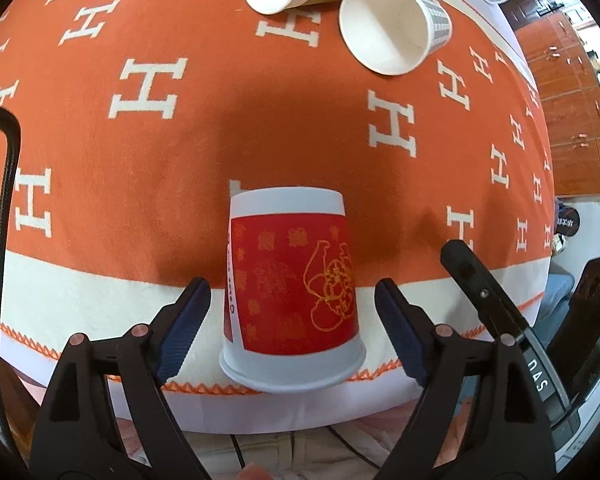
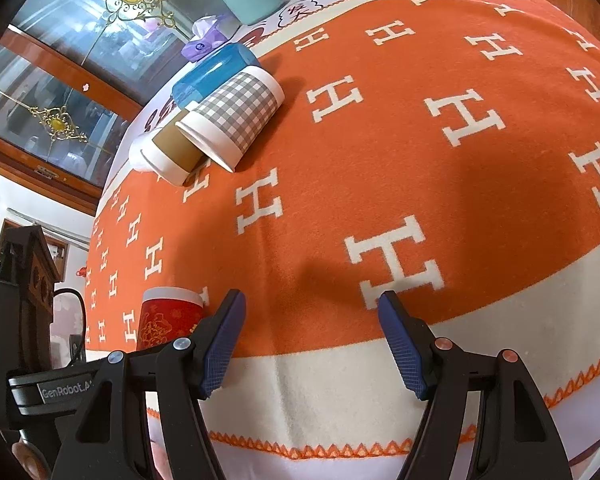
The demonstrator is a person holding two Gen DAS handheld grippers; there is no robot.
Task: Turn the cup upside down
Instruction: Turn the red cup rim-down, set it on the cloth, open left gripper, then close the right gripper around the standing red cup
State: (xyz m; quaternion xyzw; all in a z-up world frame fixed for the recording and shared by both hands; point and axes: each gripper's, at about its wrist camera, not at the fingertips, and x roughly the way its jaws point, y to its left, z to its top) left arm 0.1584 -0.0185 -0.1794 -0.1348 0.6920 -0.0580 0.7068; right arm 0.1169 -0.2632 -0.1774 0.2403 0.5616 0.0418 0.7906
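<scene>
Red cup point(image 1: 292, 292) inverted btwn open left claw point(image 1: 292, 332); checked cup point(image 1: 396, 26) far behind.

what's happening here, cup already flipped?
Looks like it. The red cup stands rim-down near the front edge of the orange blanket. The left gripper sits open around it, fingers apart from its sides. The right gripper is open over bare blanket, holding nothing. Farther back, a checked cup and a brown cup lie on their sides, touching.
</scene>
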